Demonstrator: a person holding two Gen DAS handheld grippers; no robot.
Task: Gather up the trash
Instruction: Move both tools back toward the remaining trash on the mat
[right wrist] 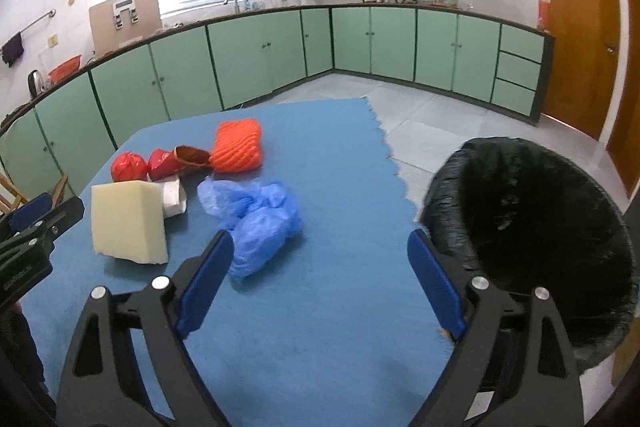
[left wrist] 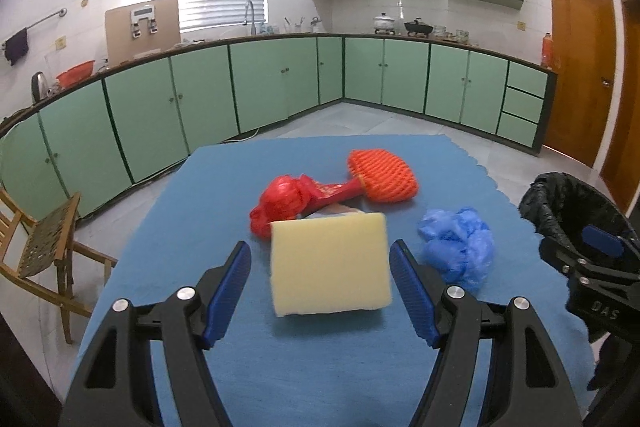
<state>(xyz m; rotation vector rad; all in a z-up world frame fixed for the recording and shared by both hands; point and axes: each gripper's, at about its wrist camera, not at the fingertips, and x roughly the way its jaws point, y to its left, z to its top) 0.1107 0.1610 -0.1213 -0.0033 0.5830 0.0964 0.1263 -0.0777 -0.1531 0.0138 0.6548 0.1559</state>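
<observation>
A pale yellow foam block (left wrist: pixel 330 263) stands on the blue tablecloth (left wrist: pixel 280 367), just ahead of my open left gripper (left wrist: pixel 320 251), whose fingers flank its near edge without touching. Behind it lie a red plastic bag (left wrist: pixel 282 203), an orange foam net (left wrist: pixel 382 177) and a crumpled blue plastic bag (left wrist: pixel 458 245). In the right wrist view my right gripper (right wrist: pixel 320 243) is open and empty above the cloth, the blue bag (right wrist: pixel 256 219) just left of it, the foam block (right wrist: pixel 128 223) further left. A bin lined with a black bag (right wrist: pixel 532 239) stands at the table's right edge.
A white wad (right wrist: pixel 174 199) and a red-brown wrapper (right wrist: pixel 192 155) lie behind the foam block. A wooden chair (left wrist: pixel 48 251) stands left of the table. Green kitchen cabinets (left wrist: pixel 260 83) line the far walls; a wooden door (left wrist: pixel 576 67) is at right.
</observation>
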